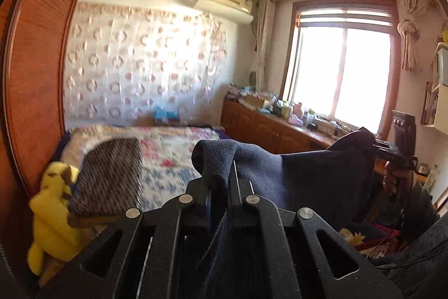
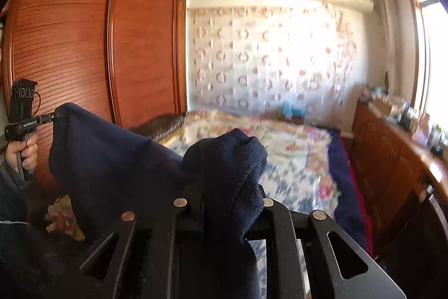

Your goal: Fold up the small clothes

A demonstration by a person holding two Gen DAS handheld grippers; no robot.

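The left claw is clamped on a bunched corner of a dark navy garment; the cloth pokes up between the fingers and hangs down behind them. The right claw is clamped the same way on another bunched corner of the garment, a thick fold standing above its fingers. The fabric stretches in the air between the two claws, held up over the bed.

In the left wrist view the right claw shows at 3 o'clock with the cloth's far end in it and a hand on its grip. In the right wrist view the left claw sits at 9 o'clock with a hand below it.

Further out, the bed carries a floral quilt, with a brown patterned cloth and a yellow item at 8 o'clock in the left wrist view. A wooden wardrobe stands at 10 o'clock in the right wrist view, and a window at 2 o'clock in the left.
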